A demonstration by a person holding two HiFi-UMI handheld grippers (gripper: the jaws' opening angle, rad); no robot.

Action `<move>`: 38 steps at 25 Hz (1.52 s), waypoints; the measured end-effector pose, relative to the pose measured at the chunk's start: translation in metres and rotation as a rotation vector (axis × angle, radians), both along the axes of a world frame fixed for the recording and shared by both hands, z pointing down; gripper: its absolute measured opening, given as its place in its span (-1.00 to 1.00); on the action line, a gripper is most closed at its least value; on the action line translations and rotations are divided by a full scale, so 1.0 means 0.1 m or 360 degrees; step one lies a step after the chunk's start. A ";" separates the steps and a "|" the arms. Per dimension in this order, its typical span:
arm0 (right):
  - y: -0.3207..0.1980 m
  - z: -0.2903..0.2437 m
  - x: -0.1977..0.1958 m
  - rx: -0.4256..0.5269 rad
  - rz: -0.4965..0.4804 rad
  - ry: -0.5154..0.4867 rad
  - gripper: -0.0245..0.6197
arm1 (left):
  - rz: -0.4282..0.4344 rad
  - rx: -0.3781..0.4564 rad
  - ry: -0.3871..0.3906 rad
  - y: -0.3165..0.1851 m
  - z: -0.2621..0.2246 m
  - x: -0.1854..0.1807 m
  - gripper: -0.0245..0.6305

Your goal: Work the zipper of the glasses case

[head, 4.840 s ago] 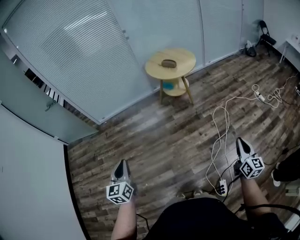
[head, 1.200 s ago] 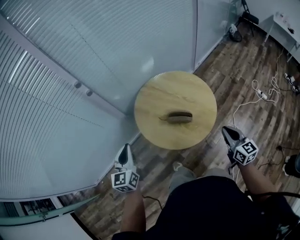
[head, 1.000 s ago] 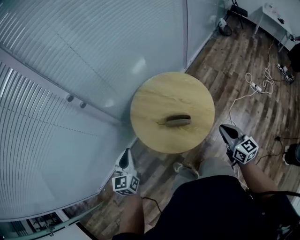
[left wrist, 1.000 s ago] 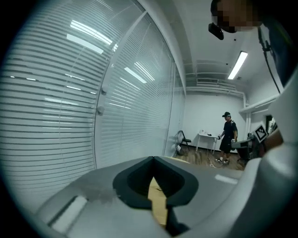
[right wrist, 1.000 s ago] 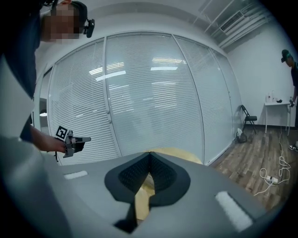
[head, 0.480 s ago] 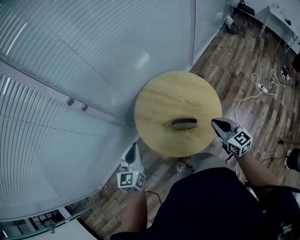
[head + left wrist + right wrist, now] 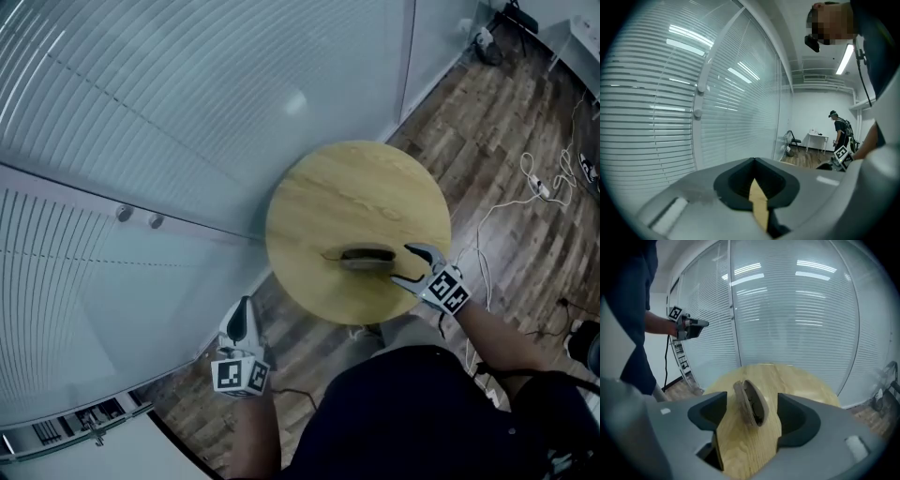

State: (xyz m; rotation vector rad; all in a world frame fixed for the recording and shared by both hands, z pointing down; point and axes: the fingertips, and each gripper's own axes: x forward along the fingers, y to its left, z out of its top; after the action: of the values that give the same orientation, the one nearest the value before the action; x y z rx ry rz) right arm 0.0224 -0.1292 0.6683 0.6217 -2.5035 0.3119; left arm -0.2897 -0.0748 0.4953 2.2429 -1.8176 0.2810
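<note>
Glasses case point(image 7: 367, 258) lies flat on the round wooden bench point(image 7: 319, 187), toward its near edge. The right hand-held gripper point(image 7: 407, 264) sits just to the right of it. Its jaws are spread and opening, with the end of the case in line between them, unpinched. The left hand-held gripper point(image 7: 243, 311) hangs off the bench's near left over the floor point(image 7: 487, 112), jaws pressed together on nothing.

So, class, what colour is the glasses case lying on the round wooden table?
The glasses case is dark brown. It shows best in the right gripper view.
</note>
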 end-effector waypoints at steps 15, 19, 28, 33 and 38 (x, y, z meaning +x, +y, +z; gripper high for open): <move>-0.36 0.97 -0.41 -0.0112 -0.0362 0.0296 0.45 | -0.0301 -0.0215 -0.0026 0.10 0.19 -0.23 -0.92; -0.33 1.06 -0.52 -0.0173 -0.0459 0.0309 0.45 | -0.0374 -0.0236 -0.0027 0.17 0.22 -0.27 -0.92; -0.43 1.09 -0.63 -0.0231 -0.0584 0.0284 -0.01 | -0.0488 -0.0122 -0.0048 0.06 -0.35 -0.25 -0.92; -0.34 1.06 -0.58 -0.0257 -0.0616 0.0259 -0.05 | -0.0434 -0.0101 -0.0072 -0.04 -0.46 -0.17 -0.92; -0.32 0.80 -0.54 -0.0359 -0.0429 0.0129 -0.07 | -0.0265 -0.0125 0.0008 -0.30 -0.28 -0.16 -0.92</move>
State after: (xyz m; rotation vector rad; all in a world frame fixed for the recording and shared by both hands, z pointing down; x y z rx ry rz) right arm -0.0315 -0.1616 0.7478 0.1998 -2.3921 0.4490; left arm -0.3057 -0.1044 0.4671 2.0240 -1.9412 0.3092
